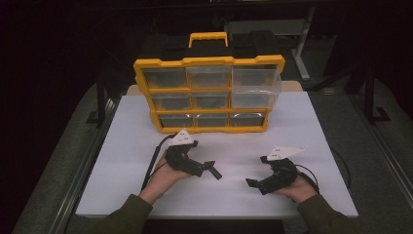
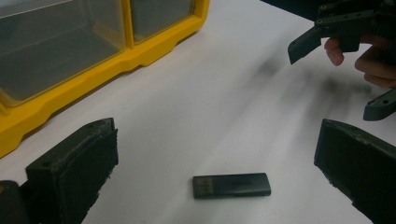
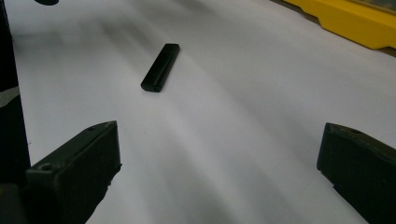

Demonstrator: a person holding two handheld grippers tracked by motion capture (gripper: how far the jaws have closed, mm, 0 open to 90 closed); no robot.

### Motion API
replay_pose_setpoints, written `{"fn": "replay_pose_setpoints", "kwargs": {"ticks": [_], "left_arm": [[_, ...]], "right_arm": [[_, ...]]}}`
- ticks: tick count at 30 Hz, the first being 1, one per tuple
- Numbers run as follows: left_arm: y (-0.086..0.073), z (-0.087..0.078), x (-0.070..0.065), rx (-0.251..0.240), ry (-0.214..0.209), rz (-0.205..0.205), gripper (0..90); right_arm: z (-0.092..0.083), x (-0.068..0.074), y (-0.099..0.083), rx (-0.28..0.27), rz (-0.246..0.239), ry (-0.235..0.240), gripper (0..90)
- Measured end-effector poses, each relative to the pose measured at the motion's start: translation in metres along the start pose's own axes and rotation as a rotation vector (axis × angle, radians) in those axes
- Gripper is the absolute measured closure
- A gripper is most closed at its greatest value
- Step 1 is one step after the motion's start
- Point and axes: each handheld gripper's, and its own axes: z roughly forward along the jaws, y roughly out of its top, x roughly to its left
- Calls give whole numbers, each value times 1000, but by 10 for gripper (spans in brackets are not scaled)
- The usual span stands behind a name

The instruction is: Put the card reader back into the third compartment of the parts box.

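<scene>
A small dark USB stick point(image 2: 232, 185) lies flat on the white tabletop point(image 1: 122, 170), low between the jaws of my left gripper point(image 2: 217, 140), which stands open around it without touching. From above, the left gripper point(image 1: 207, 168) points right, in front of the organizer. My right gripper point(image 1: 257, 171) faces it from the right, also open and empty. In the right gripper view the stick point(image 3: 160, 67) rests well ahead and to the left of the open right gripper point(image 3: 222, 135). The right gripper point(image 2: 338, 77) and its hand appear at the top right of the left gripper view.
A yellow organizer point(image 1: 209, 61) with clear plastic drawers and a carry handle stands upright at the back centre of the table; its frame point(image 2: 154, 44) is close on the left gripper's left, and an edge of the frame point(image 3: 350, 21) shows top right in the right gripper view. Dark floor surrounds the table.
</scene>
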Motion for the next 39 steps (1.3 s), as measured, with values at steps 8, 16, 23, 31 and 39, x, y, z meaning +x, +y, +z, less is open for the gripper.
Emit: {"fn": "replay_pose_setpoints", "kwargs": {"ticks": [8, 16, 23, 31, 39], "left_arm": [[2, 8, -5, 4, 1, -5, 0], [2, 18, -11, 12, 1, -5, 0], [-2, 22, -12, 20, 17, -5, 0], [-8, 27, -13, 29, 25, -7, 0], [-14, 32, -16, 47, 29, 0, 0]], "right_arm": [[0, 0, 0, -2, -1, 1, 0], [0, 0, 0, -4, -3, 1, 0], [0, 0, 0, -2, -5, 3, 0], [0, 0, 0, 0, -8, 6, 0], [0, 0, 0, 3, -9, 6, 0]]}}
